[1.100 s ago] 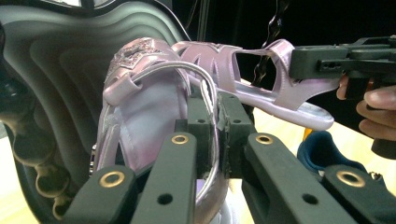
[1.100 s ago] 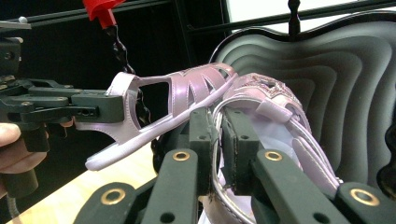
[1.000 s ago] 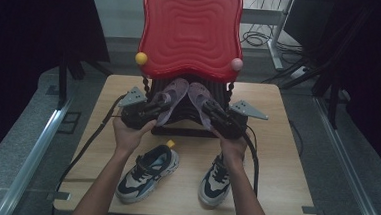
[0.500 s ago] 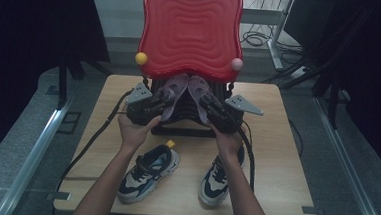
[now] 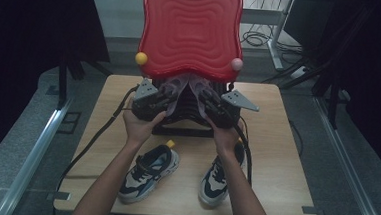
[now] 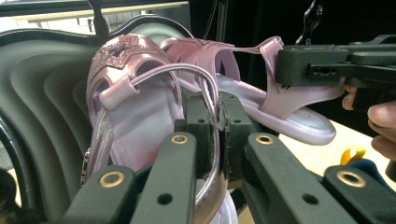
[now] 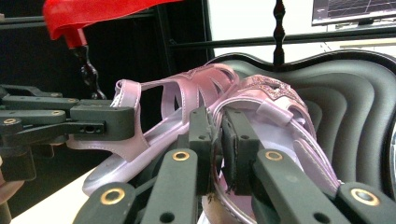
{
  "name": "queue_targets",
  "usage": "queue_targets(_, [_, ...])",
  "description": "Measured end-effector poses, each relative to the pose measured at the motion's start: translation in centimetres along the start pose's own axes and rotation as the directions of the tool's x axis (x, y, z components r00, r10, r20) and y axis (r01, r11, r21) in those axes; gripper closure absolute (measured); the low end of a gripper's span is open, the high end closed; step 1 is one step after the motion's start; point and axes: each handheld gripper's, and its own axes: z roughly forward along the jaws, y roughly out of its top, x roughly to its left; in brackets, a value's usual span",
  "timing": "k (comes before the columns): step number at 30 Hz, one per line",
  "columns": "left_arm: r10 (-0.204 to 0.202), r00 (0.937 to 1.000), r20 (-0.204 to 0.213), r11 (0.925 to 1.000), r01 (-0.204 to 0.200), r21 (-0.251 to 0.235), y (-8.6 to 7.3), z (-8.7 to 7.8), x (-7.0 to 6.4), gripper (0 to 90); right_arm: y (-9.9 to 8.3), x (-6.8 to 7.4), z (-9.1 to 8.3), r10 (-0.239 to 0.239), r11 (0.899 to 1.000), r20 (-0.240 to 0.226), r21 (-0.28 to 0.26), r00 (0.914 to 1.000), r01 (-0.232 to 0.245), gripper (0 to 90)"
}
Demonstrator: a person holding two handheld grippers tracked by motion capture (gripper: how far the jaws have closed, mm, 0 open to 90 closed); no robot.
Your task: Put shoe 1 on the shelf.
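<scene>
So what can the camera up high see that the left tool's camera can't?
High view alone: the pair of sneakers on the wooden table, and the red shelf top with its yellow ball. Left gripper view alone: the left tool clamped shut on a pink sandal's heel strap. Both: the pink sandals and the right tool.

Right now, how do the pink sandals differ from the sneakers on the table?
The pink sandals are open and strappy, with sparkly tops; the sneakers are closed, white, dark and blue. The sandals sit on the black lower shelf of the rack, each with its heel strap clamped by the left gripper or right gripper; the sneakers lie free on the wooden table, nearer the person. Both are pairs of small shoes.
</scene>
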Motion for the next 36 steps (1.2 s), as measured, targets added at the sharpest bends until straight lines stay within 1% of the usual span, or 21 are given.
queue_targets(1, [0.007,0.9999,-0.012,1.0,-0.007,0.0,-0.1,0.1,-0.1,84.5,0.0,0.0,0.1,-0.001,1.0,0.004,-0.002,1.0,0.001,82.9])
queue_targets(4, [0.019,0.9997,-0.016,0.9998,-0.019,0.0,-0.4,0.6,-0.3,84.3,-0.2,0.0,0.3,-0.009,1.0,0.014,0.002,0.9999,0.009,82.8])
queue_targets(6, [0.023,0.9995,-0.019,0.9997,-0.023,0.012,-0.5,0.9,-0.2,84.4,-0.4,-0.1,0.6,-0.012,1.0,0.019,0.005,0.9997,0.012,82.9])
queue_targets(10, [0.021,0.9995,-0.022,0.9996,-0.021,0.02,-0.7,1.3,0.0,84.3,-0.6,-0.3,0.9,-0.019,1.0,0.03,0.02,0.9994,0.018,82.8])
queue_targets(12, [0.019,0.9995,-0.024,0.9996,-0.019,0.022,-0.7,1.5,0.2,84.4,-0.7,-0.4,1.1,-0.016,1.0,0.034,0.017,0.9993,0.016,82.8])
queue_targets(13, [0.02,0.9995,-0.024,0.9996,-0.019,0.022,-0.7,1.6,0.2,84.4,-0.8,-0.4,1.3,-0.028,1.0,0.038,0.016,0.9989,0.027,82.8])
queue_targets(14, [0.022,0.9994,-0.027,0.9995,-0.021,0.023,-0.8,1.8,0.3,84.4,-0.8,-0.4,1.4,-0.025,1.0,0.039,0.016,0.9989,0.024,82.9])
queue_targets(15, [0.022,0.9992,-0.032,0.9995,-0.021,0.025,-0.8,1.9,0.4,84.4,-0.9,-0.4,1.5,-0.033,0.999,0.044,0.016,0.9985,0.032,82.9])
queue_targets(18, [0.018,0.9992,-0.035,0.9995,-0.017,0.027,-0.9,2.1,0.5,84.4,-1.1,-0.5,1.9,-0.029,0.999,0.052,0.015,0.9982,0.028,82.8])
queue_targets(22, [0.021,0.9985,-0.05,0.9997,-0.02,0.015,-0.8,2.2,0.8,84.5,-1.3,-0.6,2.3,-0.03,1.0,0.067,-0.001,0.9973,0.03,82.9])
queue_targets(27, [0.046,0.9963,-0.073,0.9988,-0.045,0.018,-0.9,2.3,0.8,84.4,-1.4,-0.8,2.8,-0.024,0.999,0.095,-0.022,0.9951,0.027,83.1])
queue_targets(34, [0.087,0.9917,-0.094,0.9958,-0.084,0.034,-1.4,2.8,0.6,84.1,-1.8,-0.9,3.3,-0.038,0.999,0.123,-0.019,0.9917,0.041,83.0])
queue_targets(36, [0.096,0.9907,-0.096,0.995,-0.092,0.039,-1.5,2.8,0.6,83.9,-1.9,-1.0,3.5,-0.054,0.998,0.134,-0.02,0.9895,0.057,83.1])
